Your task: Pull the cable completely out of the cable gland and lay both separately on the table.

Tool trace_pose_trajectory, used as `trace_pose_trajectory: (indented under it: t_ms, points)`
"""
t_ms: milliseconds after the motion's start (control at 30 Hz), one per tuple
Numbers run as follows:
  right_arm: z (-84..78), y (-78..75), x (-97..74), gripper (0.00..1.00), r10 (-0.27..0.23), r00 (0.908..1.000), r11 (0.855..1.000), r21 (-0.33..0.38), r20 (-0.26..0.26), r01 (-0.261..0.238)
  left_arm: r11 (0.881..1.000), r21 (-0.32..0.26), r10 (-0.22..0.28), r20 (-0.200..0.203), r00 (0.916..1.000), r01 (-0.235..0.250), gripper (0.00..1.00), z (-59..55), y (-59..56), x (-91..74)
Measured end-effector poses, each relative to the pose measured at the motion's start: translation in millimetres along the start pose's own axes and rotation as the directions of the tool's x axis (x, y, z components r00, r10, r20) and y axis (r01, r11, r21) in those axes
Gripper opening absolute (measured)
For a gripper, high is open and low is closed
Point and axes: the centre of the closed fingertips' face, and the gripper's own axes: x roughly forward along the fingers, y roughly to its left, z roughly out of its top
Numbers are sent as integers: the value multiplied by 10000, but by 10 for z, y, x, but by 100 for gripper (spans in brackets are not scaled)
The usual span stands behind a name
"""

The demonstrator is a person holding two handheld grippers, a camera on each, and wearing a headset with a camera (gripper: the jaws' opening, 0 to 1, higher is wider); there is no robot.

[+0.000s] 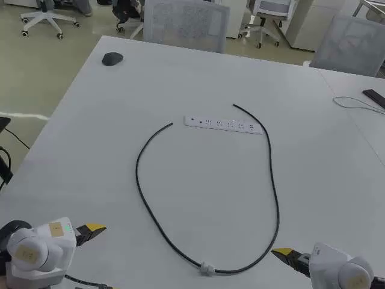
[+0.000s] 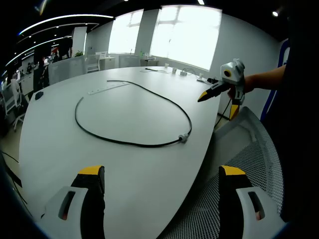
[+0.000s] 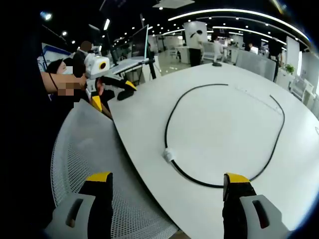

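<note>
A long black cable [image 1: 272, 180] lies in a wide U-shaped loop on the white table [image 1: 198, 180]. A small white cable gland [image 1: 207, 268] sits on it at the bottom of the loop, close to the near edge. My left gripper [image 1: 91, 230] hovers at the near left, apart from the cable. My right gripper [image 1: 283, 253] hovers at the near right, a little right of the gland. In the left gripper view, the left gripper [image 2: 162, 174] is open and the gland [image 2: 183, 138] lies ahead. The right gripper [image 3: 168, 178] is open, with the gland [image 3: 169, 155] just beyond its jaws.
A white power strip [image 1: 222, 124] lies across the far part of the loop. A dark mouse [image 1: 112, 58] sits at the far left corner. A grey mesh chair [image 3: 84, 149] stands below the near edge. Office chairs [image 1: 186, 24] stand behind the table.
</note>
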Motion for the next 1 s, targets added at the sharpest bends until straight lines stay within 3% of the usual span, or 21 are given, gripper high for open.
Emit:
trace_pose_trajectory:
  t_ms: [600,767,1000]
  points:
    - [8,21,13,99,184,9998,9998,-41,-24,-184,9999,47,-156,-267,9995,157,99,-31,-43,41]
    - [13,-60,-6,99,24,10000,10000,35,5,-24,9999,-119,-57,-103,9999,56,99,9,-28,37]
    - [11,-43,30,98,174,9998,9998,-117,-87,-175,9996,-257,130,-253,9996,-137,98,-11,-9,40]
